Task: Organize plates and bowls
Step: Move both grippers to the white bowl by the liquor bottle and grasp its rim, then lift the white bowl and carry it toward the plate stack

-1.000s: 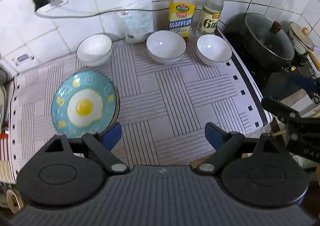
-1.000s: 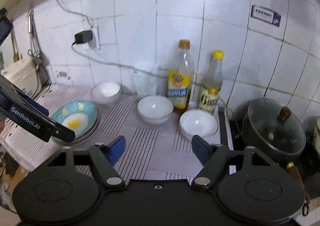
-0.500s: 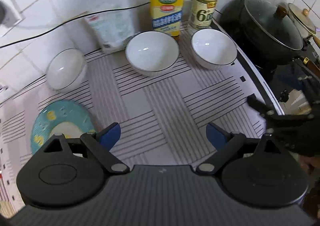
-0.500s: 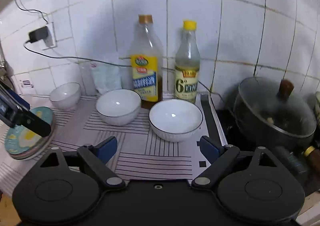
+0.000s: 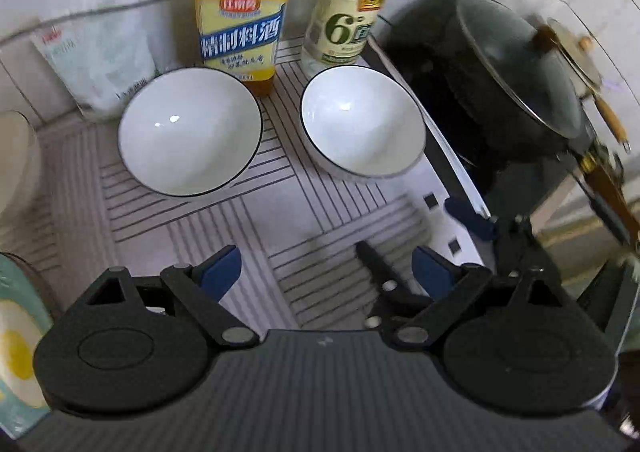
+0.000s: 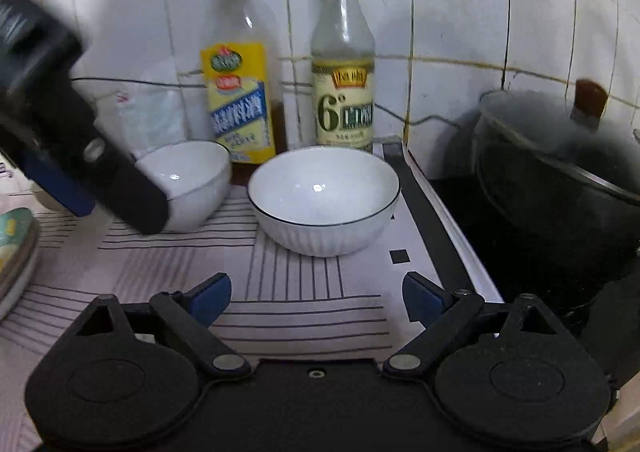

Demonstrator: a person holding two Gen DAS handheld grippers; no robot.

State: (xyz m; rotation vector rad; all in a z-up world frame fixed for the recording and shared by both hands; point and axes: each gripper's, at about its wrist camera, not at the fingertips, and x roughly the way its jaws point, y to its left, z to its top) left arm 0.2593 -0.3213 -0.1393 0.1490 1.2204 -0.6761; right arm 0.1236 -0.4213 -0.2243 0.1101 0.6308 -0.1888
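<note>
Right gripper (image 6: pixel 316 302), jaws spread wide after just opening further and empty, faces the right-hand bowl (image 6: pixel 324 200) dead ahead on the striped mat (image 6: pixel 280 316). Left gripper (image 5: pixel 326 270), also unclenched, seems nearer the other bowl (image 5: pixel 190 136), though blur makes that uncertain.

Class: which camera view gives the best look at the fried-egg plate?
Neither shows it whole. The left wrist view is better: at its left edge the fried-egg plate shows teal rim, white and yolk, partly cut off and hidden by the tongs' body. The right wrist view shows only the plate's teal rim, side-on, at its left edge.
</note>
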